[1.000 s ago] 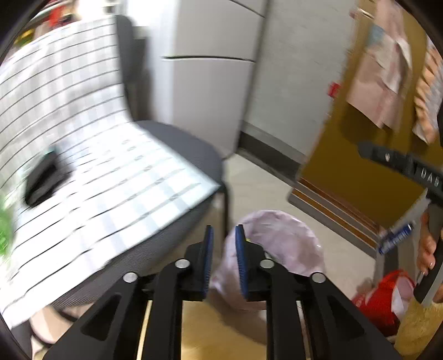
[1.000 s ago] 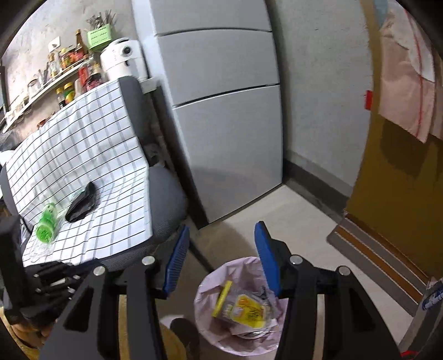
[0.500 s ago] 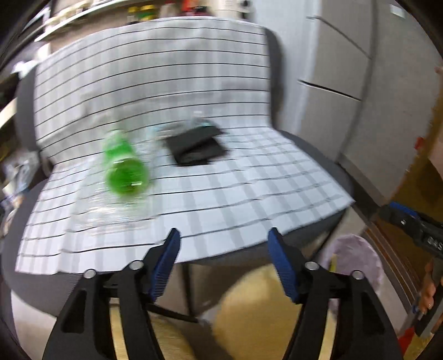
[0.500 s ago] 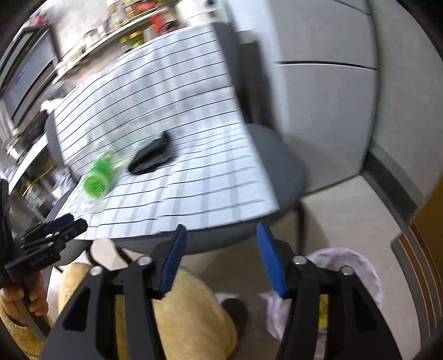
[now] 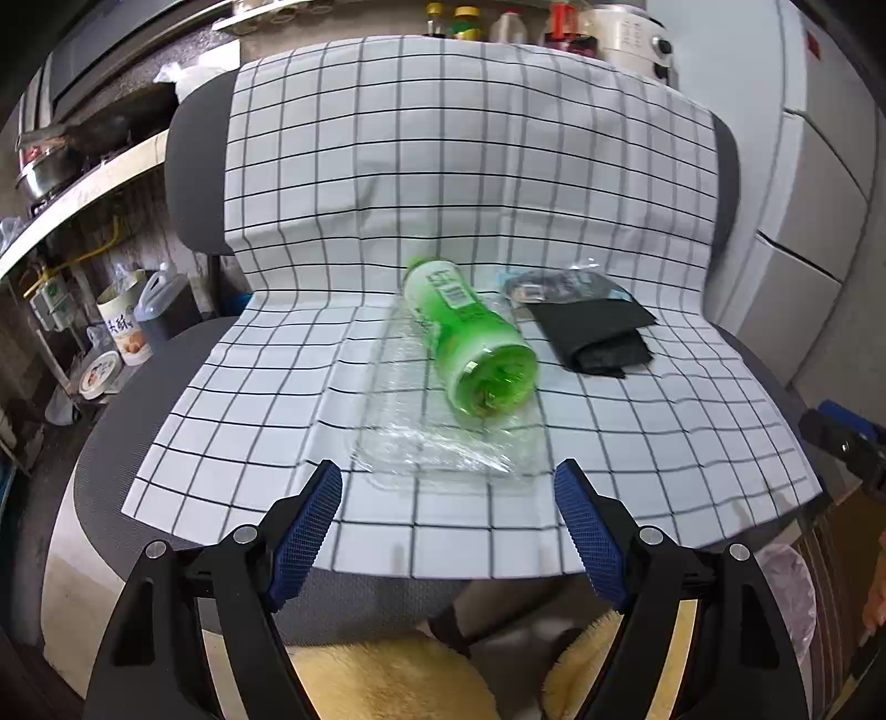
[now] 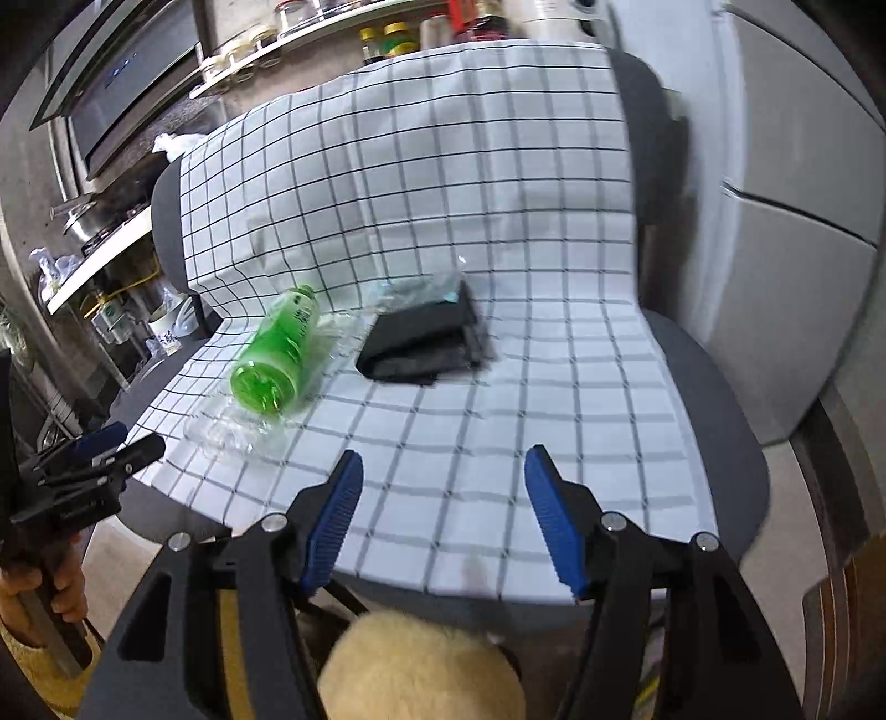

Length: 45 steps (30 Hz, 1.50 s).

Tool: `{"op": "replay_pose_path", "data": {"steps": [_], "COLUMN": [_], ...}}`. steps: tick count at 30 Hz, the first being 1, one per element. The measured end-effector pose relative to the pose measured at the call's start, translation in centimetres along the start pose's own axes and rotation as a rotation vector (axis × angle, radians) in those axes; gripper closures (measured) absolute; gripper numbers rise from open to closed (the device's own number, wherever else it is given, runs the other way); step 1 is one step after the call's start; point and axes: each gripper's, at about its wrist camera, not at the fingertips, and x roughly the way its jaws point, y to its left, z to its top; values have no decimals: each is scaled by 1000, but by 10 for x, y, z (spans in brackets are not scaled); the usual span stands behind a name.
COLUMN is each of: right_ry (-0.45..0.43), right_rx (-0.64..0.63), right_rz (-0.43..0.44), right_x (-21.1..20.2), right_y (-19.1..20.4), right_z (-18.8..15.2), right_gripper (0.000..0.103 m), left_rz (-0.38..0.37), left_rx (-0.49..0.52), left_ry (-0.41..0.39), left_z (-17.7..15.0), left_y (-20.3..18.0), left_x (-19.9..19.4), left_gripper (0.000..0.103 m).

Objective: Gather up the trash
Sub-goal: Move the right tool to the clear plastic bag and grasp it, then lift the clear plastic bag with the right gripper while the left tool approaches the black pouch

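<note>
A green plastic bottle [image 5: 470, 338] lies on its side on a chair covered with a white checked cloth [image 5: 332, 399]. It rests on a clear plastic tray [image 5: 443, 443]. A folded black item [image 5: 601, 332] lies to its right, with a clear wrapper [image 5: 559, 279] behind it. My left gripper [image 5: 448, 526] is open and empty, just in front of the clear tray. My right gripper [image 6: 443, 515] is open and empty over the seat's front edge, nearer the black item [image 6: 426, 343]. The bottle [image 6: 277, 354] also shows in the right wrist view.
A pink-lined trash bin [image 5: 786, 587] stands on the floor at the right of the chair. A grey fridge [image 6: 792, 221] stands at the right. Kitchen shelves with jars [image 5: 498, 22] and a counter [image 5: 83, 183] stand behind and left.
Both grippers have swung from the trash bin on the floor to face the chair seat. The left gripper has opened wide and come close to the bottle and tray.
</note>
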Motion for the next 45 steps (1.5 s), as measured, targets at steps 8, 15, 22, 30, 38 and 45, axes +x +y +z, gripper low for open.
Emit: {"op": "replay_pose_path", "data": {"steps": [8, 15, 22, 30, 38, 45], "right_ry": [4, 28, 72, 150, 189, 35], "right_rx": [-44, -31, -4, 25, 70, 36], "right_rz": [20, 39, 39, 67, 146, 197], "right_x": [60, 130, 201, 268, 290, 223], "right_y": [14, 6, -13, -33, -41, -28], "right_z": [56, 107, 145, 172, 178, 183], "right_gripper": [47, 63, 71, 70, 79, 100], "left_rz": [38, 62, 80, 61, 65, 66], "left_rx": [-40, -49, -47, -58, -44, -59], "left_ry": [8, 14, -5, 20, 41, 24], "left_z": [27, 52, 89, 104, 101, 94], "left_y": [23, 34, 37, 35, 33, 33], "left_x": [22, 48, 81, 113, 118, 95], "left_gripper": [24, 24, 24, 24, 24, 24]}}
